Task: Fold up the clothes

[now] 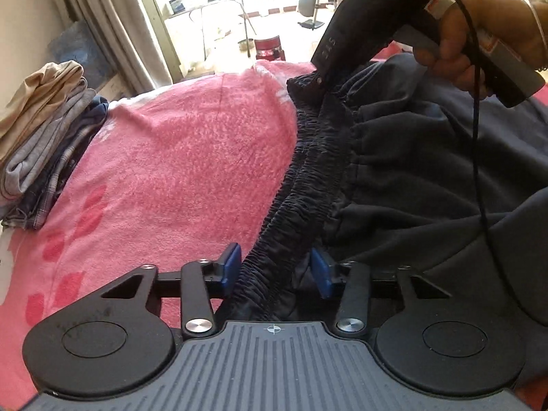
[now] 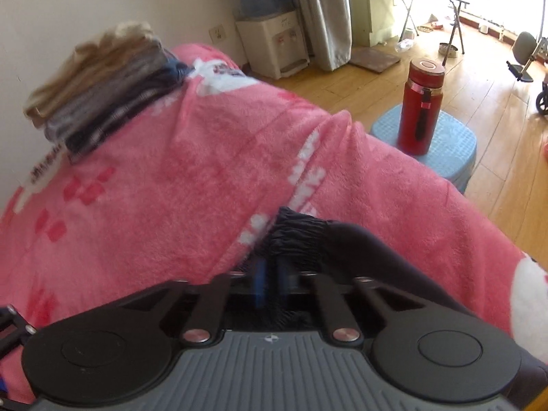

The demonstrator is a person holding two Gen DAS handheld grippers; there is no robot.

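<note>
The dark trousers (image 1: 428, 157) are running out past the right edge of the left view, so their legs are not showing. In the right view the clothes pile (image 2: 102, 92) is looking blurred, and the right gripper (image 2: 270, 284) pads are smearing too. The pink blanket (image 2: 205, 178) is hiding the bed.

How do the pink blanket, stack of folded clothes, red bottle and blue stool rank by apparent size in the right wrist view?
Largest to smallest as they look:
1. pink blanket
2. stack of folded clothes, blurred, so its outline is rough
3. blue stool, partly hidden by the blanket
4. red bottle
The stool and bottle stand farther off, so true sizes stay unsure.
</note>
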